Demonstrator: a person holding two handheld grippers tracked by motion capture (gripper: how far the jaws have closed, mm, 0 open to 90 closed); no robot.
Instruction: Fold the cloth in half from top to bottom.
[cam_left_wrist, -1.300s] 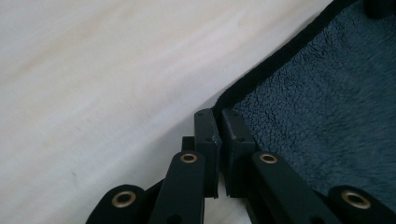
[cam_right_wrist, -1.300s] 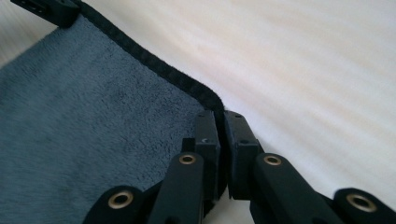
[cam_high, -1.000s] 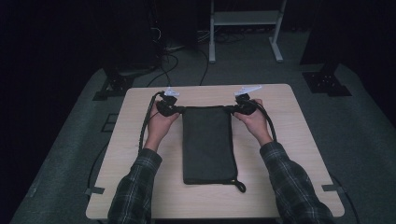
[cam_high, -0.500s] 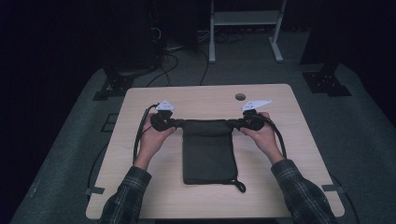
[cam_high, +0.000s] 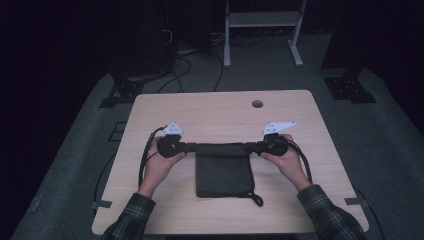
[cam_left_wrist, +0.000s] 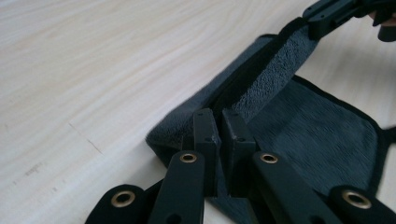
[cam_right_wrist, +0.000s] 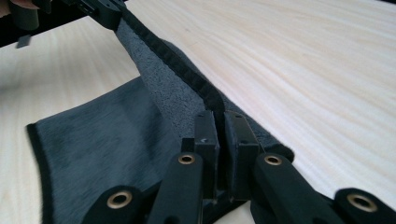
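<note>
Cloth (cam_high: 222, 172) of dark grey lies on the near half of the wooden table (cam_high: 220, 107), between the person's two hands, with its far edge lifted off the surface and carried toward the person so that it hangs over the flat part below. That raised edge runs level from the left gripper (cam_high: 187, 148) to the right gripper (cam_high: 254, 147), one corner pinched in each. In the left gripper view the cloth (cam_left_wrist: 280, 88) shows its fleecy underside along the raised fold, and the black hem rises away to the far corner, where the right gripper (cam_left_wrist: 322, 18) bites it. The left gripper's own fingers (cam_left_wrist: 205, 135) stand pressed nearly together — only the thickness of the fabric keeps them apart, the corner clamped between the pads. The right gripper view gives the mirror of it: the cloth (cam_right_wrist: 107, 135) spreads flat on the tabletop to one side, its hem climbs in a taut line to the left gripper (cam_right_wrist: 109, 14) at the top corner, and the right gripper's fingers (cam_right_wrist: 238, 140) are closed tight on the near corner — hem caught in the narrow slit between them. A loop of black cord (cam_high: 256, 199) trails from the cloth's near right corner onto the table.
</note>
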